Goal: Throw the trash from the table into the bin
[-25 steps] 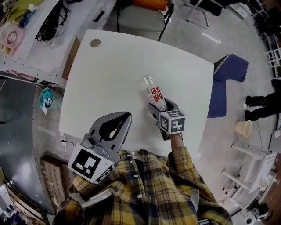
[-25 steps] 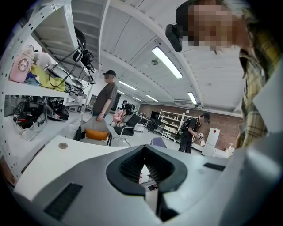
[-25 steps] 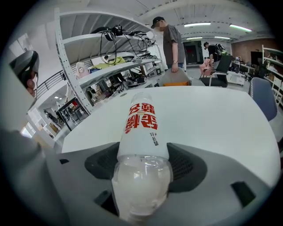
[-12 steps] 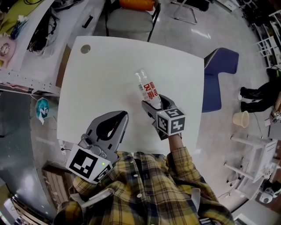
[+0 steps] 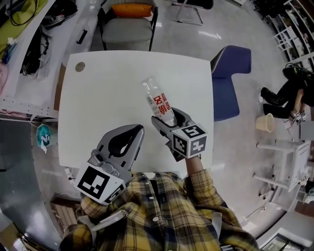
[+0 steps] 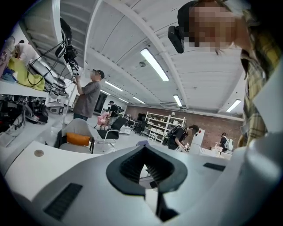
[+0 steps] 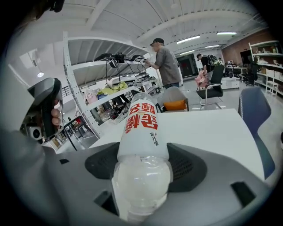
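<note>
- Change since a second ago: the right tongs [image 5: 169, 119] and the plastic bottle [image 5: 157, 102] show larger and closer under the head camera. The table [image 5: 98, 98] has slid left and down in the view.
- Right tongs: jaws clamped on the sides of the bottle at its near end. The right gripper view shows the bottle [image 7: 142, 128] filling the gap between the jaws of the right tongs [image 7: 141, 165].
- Plastic bottle: clear, with a white label and red print. It points away from the person, out over the right half of the table.
- Left tongs [image 5: 139, 130]: held over the near edge of the table, well apart from the bottle. The left gripper view shows the jaws of the left tongs [image 6: 142, 150] meeting at the tips, with nothing between them.
- Table: white, with a round hole [image 5: 80, 66] at its far left corner.
- Surroundings: a blue chair [image 5: 230, 73] just beyond the right edge, a grey chair with an orange cushion [image 5: 130, 11] at the far side, and a paper cup [image 5: 265, 122] on the floor.
</note>
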`<state>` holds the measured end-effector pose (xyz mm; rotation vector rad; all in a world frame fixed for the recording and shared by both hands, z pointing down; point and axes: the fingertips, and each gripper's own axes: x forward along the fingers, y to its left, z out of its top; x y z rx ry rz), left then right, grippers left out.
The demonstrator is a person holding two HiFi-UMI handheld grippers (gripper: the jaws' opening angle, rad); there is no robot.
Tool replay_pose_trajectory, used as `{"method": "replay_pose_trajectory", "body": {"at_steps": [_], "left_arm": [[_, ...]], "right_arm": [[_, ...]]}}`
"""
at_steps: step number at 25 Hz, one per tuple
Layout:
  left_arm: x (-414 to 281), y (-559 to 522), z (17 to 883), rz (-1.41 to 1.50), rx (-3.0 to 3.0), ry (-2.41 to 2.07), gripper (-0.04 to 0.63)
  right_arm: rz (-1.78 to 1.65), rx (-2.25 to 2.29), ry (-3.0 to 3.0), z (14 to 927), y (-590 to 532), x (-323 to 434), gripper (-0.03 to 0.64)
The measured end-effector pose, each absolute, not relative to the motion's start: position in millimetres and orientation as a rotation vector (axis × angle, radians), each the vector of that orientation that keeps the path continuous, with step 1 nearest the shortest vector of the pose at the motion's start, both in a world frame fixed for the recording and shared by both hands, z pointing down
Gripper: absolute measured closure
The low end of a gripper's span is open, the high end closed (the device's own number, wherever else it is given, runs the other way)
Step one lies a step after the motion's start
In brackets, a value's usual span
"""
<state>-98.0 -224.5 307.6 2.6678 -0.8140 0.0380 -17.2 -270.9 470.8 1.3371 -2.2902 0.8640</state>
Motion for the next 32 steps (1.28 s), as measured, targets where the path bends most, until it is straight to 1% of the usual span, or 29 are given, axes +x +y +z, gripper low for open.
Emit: {"method": "replay_pose_trajectory", "body": {"at_steps": [7, 14, 19, 25, 29, 32], "left_arm": [[-40.1, -192.5, 297.9, 0.047, 2.711, -0.748, 0.589], [47.0, -142.2, 289.5, 0.047, 2.749, -0.675, 0.589], [122.8, -88.7, 279.9, 0.038, 2.755, -0.660, 0.589], [174.0, -52.0, 287.7, 0.002, 2.735, -0.668, 0.589], [225.9, -16.1, 291.4, -0.003, 2.725, -0.689, 0.589], [250.6, 0.1, 296.3, 0.002, 2.711, -0.701, 0.589]], "right_arm": [[0.845, 1.425, -2.301, 449.1, -232.5, 40.0, 0.304], [0.820, 1.501, -2.290, 432.0, -178.4, 131.0, 0.304], [0.812, 1.510, -2.283, 421.3, -124.3, 208.2, 0.304], [0.790, 1.505, -2.262, 424.9, -84.9, 264.5, 0.304], [0.799, 1.495, -2.259, 428.5, -44.0, 318.5, 0.304], [0.820, 1.505, -2.244, 435.5, -21.3, 351.2, 0.304]]}}
